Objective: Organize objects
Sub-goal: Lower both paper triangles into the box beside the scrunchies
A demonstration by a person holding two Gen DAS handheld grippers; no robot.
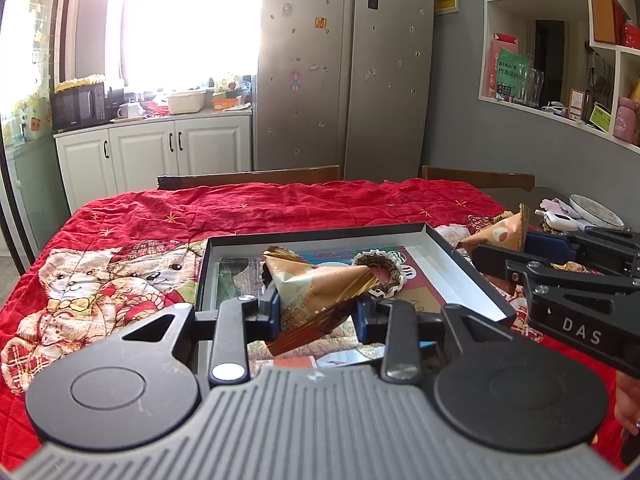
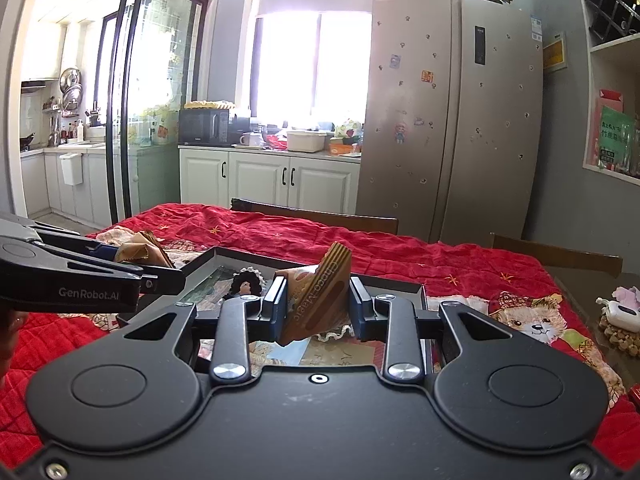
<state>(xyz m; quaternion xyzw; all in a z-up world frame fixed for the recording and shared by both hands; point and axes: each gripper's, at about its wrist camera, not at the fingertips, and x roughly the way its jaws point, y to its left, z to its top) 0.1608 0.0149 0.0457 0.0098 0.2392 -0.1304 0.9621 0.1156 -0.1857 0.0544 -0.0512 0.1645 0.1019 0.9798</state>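
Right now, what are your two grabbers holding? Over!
Left gripper shut on a snack packet. Right gripper shut on another packet. Both over the open box. Nothing blocking.

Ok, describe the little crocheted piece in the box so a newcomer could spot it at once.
Find the red bear quilt covering the table, then the shallow black box lying open on it. Inside, towards its far right corner, lies the crocheted piece: a small dark round with a cream scalloped lace edge, unlike the shiny gold-striped snack packets nearby.
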